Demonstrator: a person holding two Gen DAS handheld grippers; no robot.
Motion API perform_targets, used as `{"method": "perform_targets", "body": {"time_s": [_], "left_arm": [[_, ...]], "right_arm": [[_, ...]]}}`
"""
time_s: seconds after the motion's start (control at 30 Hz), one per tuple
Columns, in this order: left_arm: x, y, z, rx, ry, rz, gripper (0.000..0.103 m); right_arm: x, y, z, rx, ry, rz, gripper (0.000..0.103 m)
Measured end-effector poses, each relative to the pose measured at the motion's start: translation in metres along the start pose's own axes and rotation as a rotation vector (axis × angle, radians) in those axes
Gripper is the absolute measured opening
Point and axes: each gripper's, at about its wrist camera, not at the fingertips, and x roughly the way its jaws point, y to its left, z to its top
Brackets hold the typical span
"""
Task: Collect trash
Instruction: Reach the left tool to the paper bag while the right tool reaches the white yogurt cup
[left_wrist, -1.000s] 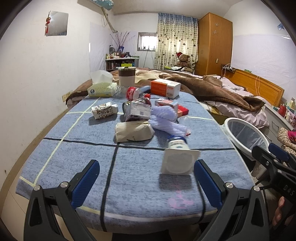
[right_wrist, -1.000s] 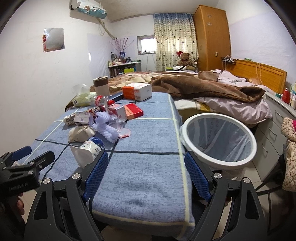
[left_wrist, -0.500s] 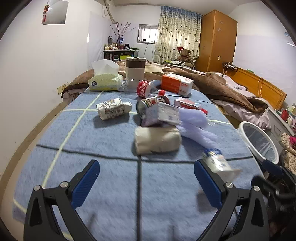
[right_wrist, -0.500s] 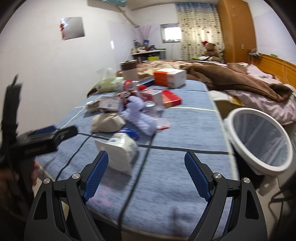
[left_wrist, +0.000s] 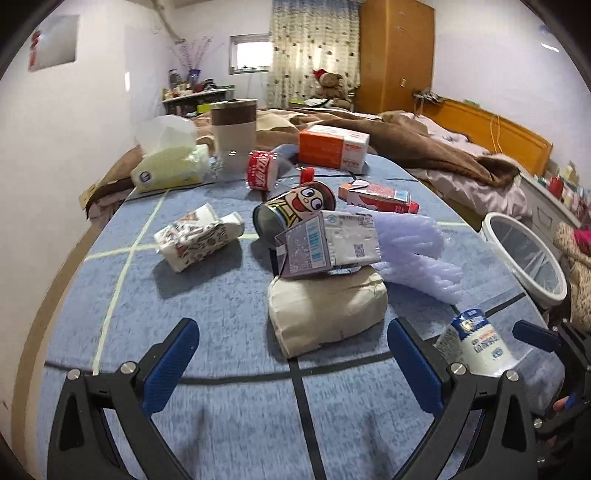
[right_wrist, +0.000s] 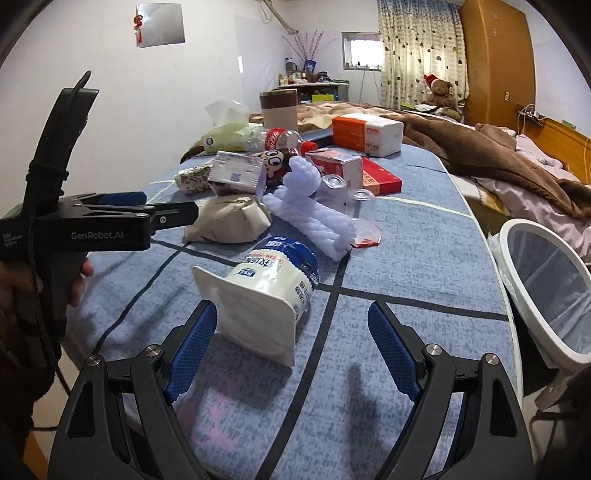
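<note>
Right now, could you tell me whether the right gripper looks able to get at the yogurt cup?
Probably yes. The right gripper is open, and the yogurt cup lies on its side just ahead, its base near the left finger. Nothing stands between them; the foam roll lies further back.

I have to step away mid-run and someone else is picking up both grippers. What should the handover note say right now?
Left gripper: open, empty, facing the brown paper bag.
Right gripper: open, empty, straddling the tipped yogurt cup.
Bin: at the table's right edge; nothing visible inside.
Done: nothing binned that shows.
Left: the cup, bag, milk carton, cartoon can, purple foam wrap, cola bottle.
</note>
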Motion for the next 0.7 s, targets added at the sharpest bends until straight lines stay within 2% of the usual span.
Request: {"method": "perform_targets", "body": {"time_s": [0.1,0.2,0.33,0.4,0.47,0.6,0.63,0.7], "left_arm": [[0.009,0.001,0.006,0.024,0.012,-0.017,0.103],[0.015,-0.003,0.012,0.084,0.008,-0.012,0.103],[0.028,-0.004,0.023,0.102,0.03,-0.072,0.103],[0.026,-0.013,0.025,0.151,0.006,-0.086,0.103],[0.031,-0.023,0.026,0.192,0.013,-0.098,0.103],[0.049,-0.027,0.029,0.186,0.065,-0.11,0.089],[0.052,-0.026,0.029,0.179,0.077,-0.114,0.084],[0.054,-0.025,0.027,0.177,0.096,-0.114,0.082]], "right_arm": [[0.003,0.0,0.002,0.001,0.005,-0.009,0.075],[0.003,-0.001,0.002,0.001,0.0,-0.017,0.075],[0.003,-0.006,0.003,0.022,-0.005,-0.028,0.069],[0.0,-0.013,0.003,0.042,-0.017,-0.052,0.069],[-0.002,-0.022,0.004,0.069,-0.016,-0.087,0.069],[-0.003,-0.038,0.006,0.117,-0.013,-0.131,0.069],[-0.004,-0.038,0.006,0.123,-0.011,-0.127,0.069],[-0.005,-0.038,0.008,0.122,-0.013,-0.103,0.069]]}}
